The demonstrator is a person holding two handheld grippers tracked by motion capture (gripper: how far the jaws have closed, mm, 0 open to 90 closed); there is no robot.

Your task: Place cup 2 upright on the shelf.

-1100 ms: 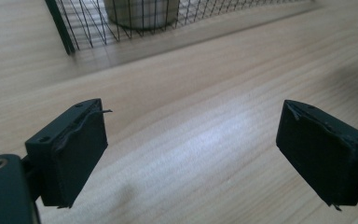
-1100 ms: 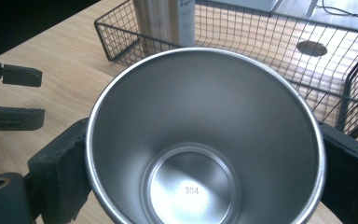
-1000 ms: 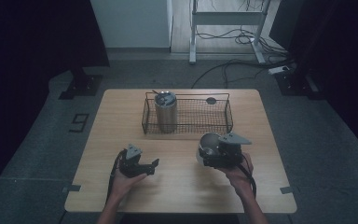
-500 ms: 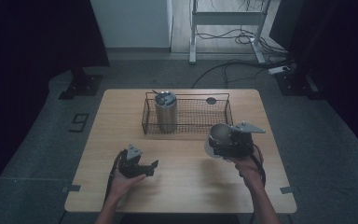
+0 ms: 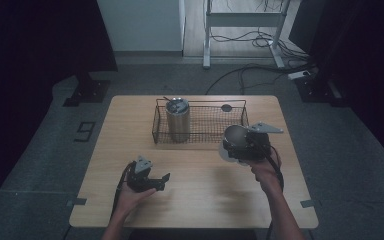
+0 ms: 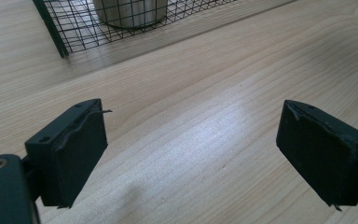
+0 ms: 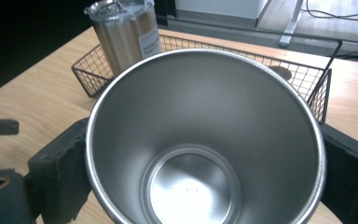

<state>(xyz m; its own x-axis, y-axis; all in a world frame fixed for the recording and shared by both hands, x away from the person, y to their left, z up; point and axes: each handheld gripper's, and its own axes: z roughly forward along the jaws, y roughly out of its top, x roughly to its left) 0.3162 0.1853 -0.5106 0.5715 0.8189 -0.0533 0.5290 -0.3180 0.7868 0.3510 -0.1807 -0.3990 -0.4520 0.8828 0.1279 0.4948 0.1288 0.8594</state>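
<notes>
My right gripper (image 5: pixel 242 145) has carried the clamped shiny steel cup (image 7: pixel 200 140) closer to the black wire basket (image 5: pixel 240 112), while my left gripper (image 5: pixel 152 180) hangs wide open, empty.

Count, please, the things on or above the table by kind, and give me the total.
Steel cups: 2, a lidded tumbler standing in the basket and an open cup held between the right gripper's jaws.
Wire baskets: 1.
Small dark round things in the basket: 1, too small to identify.
Grippers: 2, counting the left gripper.
Total: 6.
</notes>
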